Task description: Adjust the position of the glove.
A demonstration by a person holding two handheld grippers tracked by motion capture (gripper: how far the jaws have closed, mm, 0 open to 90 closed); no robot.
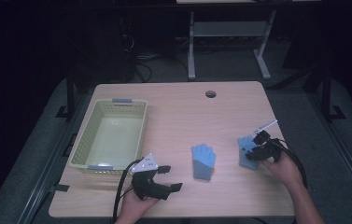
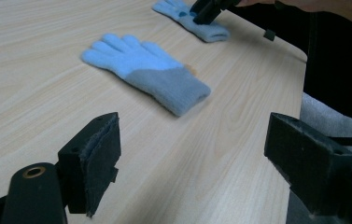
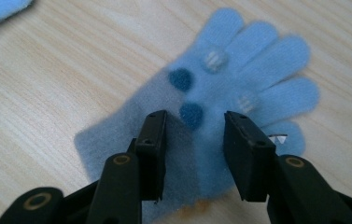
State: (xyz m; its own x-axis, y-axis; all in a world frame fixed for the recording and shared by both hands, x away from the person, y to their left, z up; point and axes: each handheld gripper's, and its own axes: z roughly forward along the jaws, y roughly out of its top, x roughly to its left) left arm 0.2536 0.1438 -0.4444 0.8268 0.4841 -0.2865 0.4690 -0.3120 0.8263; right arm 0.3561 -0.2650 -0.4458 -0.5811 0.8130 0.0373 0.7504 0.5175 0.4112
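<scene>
Right gripper view: dotted blue glove (image 3: 239, 79)

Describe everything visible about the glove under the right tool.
The dotted glove looks like soft fleecy knit: light blue fingers and palm, grey-blue cuff, with two dark blue dots and two pale striped patches. It lies flat on the wooden table, fingers spread. The right tool stands over its palm, jaws apart; contact isn't clear.

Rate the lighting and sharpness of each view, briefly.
High view: dim, room beyond the table nearly black, the basket and both gloves soft. Left gripper view: bright, even light, near glove sharp, far glove slightly soft. Right gripper view: well lit, no glare, dotted glove a little blurred, right gripper jaws crisp.
</scene>
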